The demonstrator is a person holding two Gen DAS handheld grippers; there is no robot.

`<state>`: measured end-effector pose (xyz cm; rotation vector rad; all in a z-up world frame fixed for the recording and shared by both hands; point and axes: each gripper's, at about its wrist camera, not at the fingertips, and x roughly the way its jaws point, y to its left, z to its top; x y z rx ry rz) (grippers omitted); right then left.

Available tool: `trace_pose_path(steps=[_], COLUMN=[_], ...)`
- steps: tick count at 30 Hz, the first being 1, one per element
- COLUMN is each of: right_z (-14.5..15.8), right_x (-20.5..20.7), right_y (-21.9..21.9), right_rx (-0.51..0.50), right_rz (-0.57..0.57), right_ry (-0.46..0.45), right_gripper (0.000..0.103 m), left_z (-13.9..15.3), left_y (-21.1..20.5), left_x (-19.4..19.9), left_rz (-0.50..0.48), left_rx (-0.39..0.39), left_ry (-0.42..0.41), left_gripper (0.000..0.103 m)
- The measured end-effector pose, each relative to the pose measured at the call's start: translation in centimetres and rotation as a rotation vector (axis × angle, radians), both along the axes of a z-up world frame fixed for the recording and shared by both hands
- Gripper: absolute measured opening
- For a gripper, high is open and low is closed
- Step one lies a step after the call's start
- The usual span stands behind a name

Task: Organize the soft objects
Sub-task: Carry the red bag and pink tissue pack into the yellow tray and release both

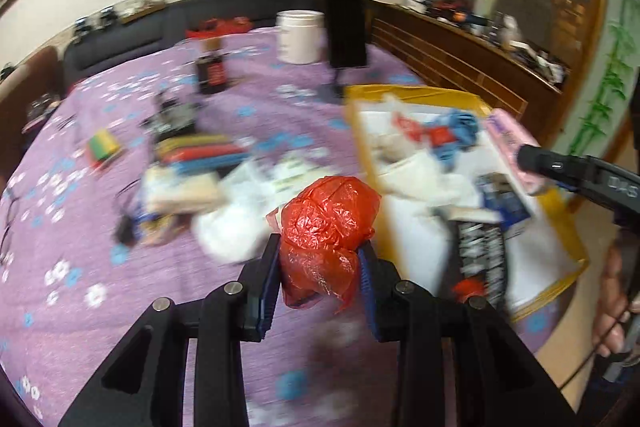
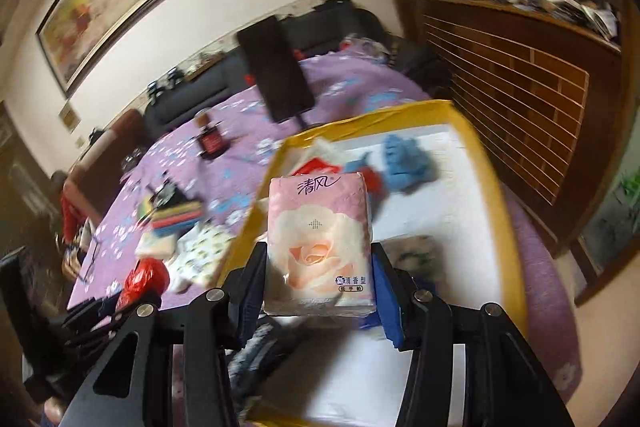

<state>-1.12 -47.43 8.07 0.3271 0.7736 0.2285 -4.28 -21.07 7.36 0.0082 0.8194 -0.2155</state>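
My left gripper [image 1: 320,263] is shut on a crumpled red plastic bag [image 1: 328,223], held above the purple tablecloth just left of the yellow-rimmed box [image 1: 416,93]. My right gripper [image 2: 320,267] is shut on a pink tissue pack [image 2: 318,239] with a rose print, held over the box [image 2: 496,187]. The pack also shows in the left wrist view [image 1: 516,147], with the right gripper's fingers behind it. The red bag shows in the right wrist view [image 2: 146,279]. In the box lie a blue cloth [image 2: 404,159], white soft items [image 1: 424,179] and a red-and-white packet [image 2: 316,167].
On the purple flowered tablecloth [image 1: 100,239] lie white cloths [image 1: 236,223], a stack of coloured sponges [image 1: 200,151], a dark jar [image 1: 211,71], a white tub [image 1: 300,37] and a black upright stand [image 1: 344,23]. A wooden cabinet [image 2: 520,99] stands to the right.
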Motion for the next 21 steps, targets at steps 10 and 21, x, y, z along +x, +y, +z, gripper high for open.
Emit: trace_pose_path(steps=[10, 21], right_z=[-0.5, -2.9], right_x=[4.4, 9.7], right_y=[-4.6, -5.3], right_rx=[-0.022, 0.001], right_rz=[-0.061, -0.022], right_ry=[0.100, 0.244], right_gripper=[0.053, 0.053], left_z=[0.5, -2.5], left_y=[-9.7, -16.2], left_x=[4.2, 10.4], left_rz=[-0.161, -0.161], left_rx=[0.001, 0.006], left_ry=[0.084, 0.284], left_gripper=[0.034, 0.034])
